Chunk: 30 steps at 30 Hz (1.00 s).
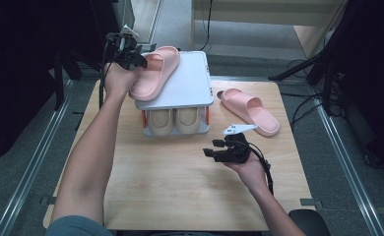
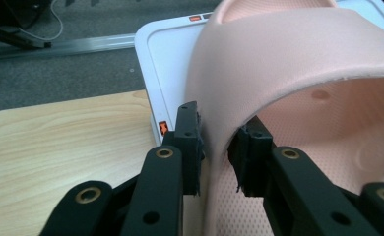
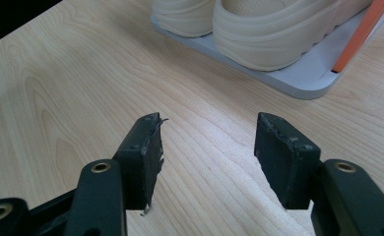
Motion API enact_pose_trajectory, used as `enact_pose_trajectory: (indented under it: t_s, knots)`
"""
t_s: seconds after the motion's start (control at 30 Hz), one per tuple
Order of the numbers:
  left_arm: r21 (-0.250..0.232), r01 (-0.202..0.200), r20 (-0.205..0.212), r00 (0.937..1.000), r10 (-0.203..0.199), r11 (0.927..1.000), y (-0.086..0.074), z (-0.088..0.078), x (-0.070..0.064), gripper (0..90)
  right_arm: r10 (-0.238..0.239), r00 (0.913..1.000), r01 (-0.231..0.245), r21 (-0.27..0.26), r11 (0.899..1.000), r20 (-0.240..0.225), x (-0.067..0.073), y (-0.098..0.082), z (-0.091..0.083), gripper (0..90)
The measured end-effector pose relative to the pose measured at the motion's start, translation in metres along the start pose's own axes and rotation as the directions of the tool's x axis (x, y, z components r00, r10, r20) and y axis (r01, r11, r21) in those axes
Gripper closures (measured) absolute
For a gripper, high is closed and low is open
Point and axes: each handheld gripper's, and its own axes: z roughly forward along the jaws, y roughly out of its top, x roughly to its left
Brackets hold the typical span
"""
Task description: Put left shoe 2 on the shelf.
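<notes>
A pink slipper [image 1: 155,71] lies tilted on the white top [image 1: 190,81] of a small shoe rack, its heel end hanging over the left edge. My left gripper [image 1: 138,61] is at that slipper. In the left gripper view the strap wall [image 2: 298,64] stands between the jaws of my left gripper [image 2: 217,147], with the pads just off it on both sides. A second pink slipper [image 1: 251,110] rests on the table to the right of the rack. My right gripper [image 1: 212,150] hovers open over bare wood in front of the rack, with nothing between its fingers [image 3: 207,147].
Two beige slippers [image 1: 173,120] sit on the rack's lower tray [image 3: 298,78], toes toward me. The wooden table [image 1: 180,182] stands on grey floor with metal rails at both sides. Dark stands and cables crowd the far right.
</notes>
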Motion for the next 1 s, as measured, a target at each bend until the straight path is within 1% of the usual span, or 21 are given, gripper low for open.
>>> enact_pose_trajectory:
  t_s: [0.03,0.1,0.2,0.33,0.37,0.4,0.47,0.5,0.53,0.57,0.6,0.67,0.7,0.8,0.87,0.9,1.0]
  knots:
    - [0.002,0.013,0.012,0.9998,-0.013,0.9999,-0.001,0.000,0.000,73.9,0.000,1.0000,0.000,0.000,1.000,0.000,0.000,0.000,0.000,44.1]
    - [0.006,0.015,0.023,0.9996,-0.016,0.9999,-0.001,-0.002,0.001,72.3,-0.005,1.0000,0.005,0.004,1.000,0.005,0.000,0.000,0.000,44.2]
    - [0.001,0.013,0.040,0.9991,-0.013,0.9999,-0.003,-0.004,0.001,70.2,0.004,0.9999,-0.004,0.004,1.000,0.011,-0.001,0.000,0.001,44.2]
    - [0.011,0.024,0.075,0.9969,-0.025,0.9996,-0.004,-0.007,-0.001,66.4,0.004,0.9999,-0.004,0.004,1.000,0.013,-0.001,0.000,0.001,44.2]
    - [0.002,0.036,0.079,0.9962,-0.036,0.9994,-0.006,-0.007,-0.001,66.2,0.004,0.9999,-0.004,0.005,1.000,0.012,-0.001,0.000,0.001,44.2]
    - [0.005,0.026,0.082,0.9963,-0.026,0.9997,-0.007,-0.007,0.000,66.3,0.004,0.9999,-0.004,0.005,1.000,0.013,-0.001,0.000,0.001,44.2]
    - [-0.005,0.029,0.082,0.9962,-0.029,0.9996,-0.008,-0.007,0.000,66.5,0.003,0.9999,-0.003,0.004,1.000,0.011,-0.001,0.000,0.001,44.2]
    - [-0.004,0.033,0.092,0.9952,-0.033,0.9994,-0.008,-0.008,0.001,66.3,0.003,0.9999,-0.003,0.004,1.000,0.011,-0.001,0.000,0.001,44.2]
    - [0.001,0.024,0.100,0.9947,-0.024,0.9997,-0.008,-0.009,0.002,65.9,0.003,0.9999,-0.003,0.003,1.000,0.011,-0.001,0.000,0.002,44.3]
    - [-0.001,0.024,0.105,0.9942,-0.024,0.9997,-0.008,-0.009,0.002,65.2,0.002,0.9999,-0.002,0.000,1.000,0.015,-0.001,0.000,0.001,44.5]
    - [-0.010,0.034,0.109,0.9935,-0.033,0.9994,-0.008,-0.010,0.002,64.1,-0.002,0.9999,0.002,-0.005,1.000,0.015,-0.001,0.000,0.001,44.7]
    - [-0.003,0.032,0.130,0.9910,-0.031,0.9995,-0.008,-0.013,0.004,62.0,-0.006,0.9998,0.006,-0.013,1.000,0.017,-0.001,0.001,0.000,44.7]
    - [-0.005,0.034,0.134,0.9905,-0.033,0.9994,-0.008,-0.016,0.005,61.4,-0.004,0.9999,0.005,-0.020,1.000,0.014,-0.001,0.001,0.000,44.8]
    - [-0.022,0.030,0.145,0.9890,-0.027,0.9993,-0.009,-0.024,0.007,58.4,-0.003,0.9999,0.004,-0.029,1.000,0.012,-0.003,0.002,0.000,45.3]
    - [-0.030,0.012,0.140,0.9901,-0.008,0.9995,-0.010,-0.031,0.008,56.8,-0.004,0.9999,0.004,-0.033,0.999,0.013,-0.004,0.002,-0.001,45.6]
    - [-0.031,0.006,0.144,0.9896,-0.001,0.9995,-0.012,-0.035,0.010,56.4,-0.005,0.9999,0.005,-0.036,0.999,0.013,-0.004,0.002,-0.001,45.7]
    - [-0.037,-0.005,0.146,0.9892,0.010,0.9993,-0.017,-0.044,0.014,55.3,-0.002,0.9999,0.003,-0.035,0.999,0.014,-0.006,0.002,-0.002,45.8]
